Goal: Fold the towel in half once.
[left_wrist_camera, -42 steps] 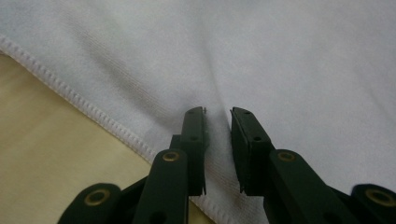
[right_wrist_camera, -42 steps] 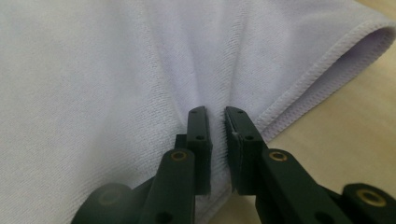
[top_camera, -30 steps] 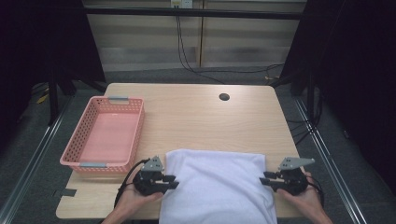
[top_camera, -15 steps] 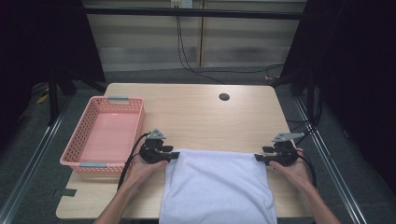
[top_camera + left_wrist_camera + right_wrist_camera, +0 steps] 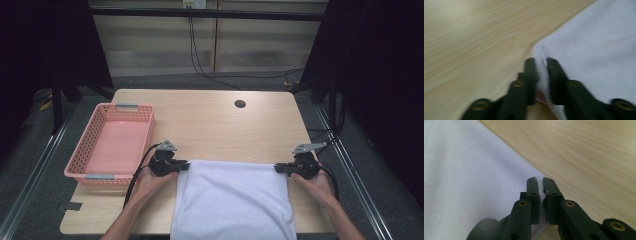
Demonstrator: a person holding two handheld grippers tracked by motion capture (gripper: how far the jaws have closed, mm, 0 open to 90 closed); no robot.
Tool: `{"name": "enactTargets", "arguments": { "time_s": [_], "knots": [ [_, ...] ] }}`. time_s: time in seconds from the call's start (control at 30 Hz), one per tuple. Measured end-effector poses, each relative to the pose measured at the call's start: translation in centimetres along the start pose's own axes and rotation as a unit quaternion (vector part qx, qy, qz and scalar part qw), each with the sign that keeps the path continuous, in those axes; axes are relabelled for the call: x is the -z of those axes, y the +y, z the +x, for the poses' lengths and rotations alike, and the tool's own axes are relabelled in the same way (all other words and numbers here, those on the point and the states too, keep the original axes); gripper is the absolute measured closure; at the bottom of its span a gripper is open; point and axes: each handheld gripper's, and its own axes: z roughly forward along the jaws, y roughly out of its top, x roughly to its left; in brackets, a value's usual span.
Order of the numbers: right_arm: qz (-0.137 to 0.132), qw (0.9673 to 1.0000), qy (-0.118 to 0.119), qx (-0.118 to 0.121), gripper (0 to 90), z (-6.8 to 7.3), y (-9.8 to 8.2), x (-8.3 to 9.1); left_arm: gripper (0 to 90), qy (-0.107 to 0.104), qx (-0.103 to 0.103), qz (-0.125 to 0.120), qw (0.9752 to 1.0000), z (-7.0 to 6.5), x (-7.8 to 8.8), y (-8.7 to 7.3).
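A white towel lies flat on the near half of the wooden table and hangs over its near edge. My left gripper is at the towel's far left corner. In the left gripper view the left gripper has just been closing and is now shut on a pinched fold of the towel. My right gripper is at the far right corner. The right gripper has also just been closing, and a thin edge of the towel is pressed between its jaws.
A pink plastic basket stands at the table's left side, close to my left hand, with nothing in it. A round cable hole is in the far part of the tabletop. Dark floor and rails surround the table.
Both hands slid away from the person along the towel's sides to its far corners, then stayed there. The jaws of both grippers closed on the corners.
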Motion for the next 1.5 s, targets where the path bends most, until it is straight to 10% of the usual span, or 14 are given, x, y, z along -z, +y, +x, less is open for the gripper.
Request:
{"name": "enactTargets", "arguments": {
  "time_s": [0.27,0.83,1.5],
  "knots": [
    [-0.060,0.9981,-0.005,-0.010,85.7,-0.5,1.5,2.5,85.5,-0.043,0.024,-0.065,0.9967,0.0,2.1,1.3],
    [-0.157,0.9874,-0.018,-0.013,85.8,-2.3,6.3,6.6,85.6,-0.013,-0.003,-0.132,0.9911,0.1,5.2,7.7],
    [-0.166,0.9842,-0.043,-0.043,86.4,-5.9,12.2,2.3,85.5,0.042,0.035,-0.137,0.9891,4.8,3.4,12.2]
  ]
}}
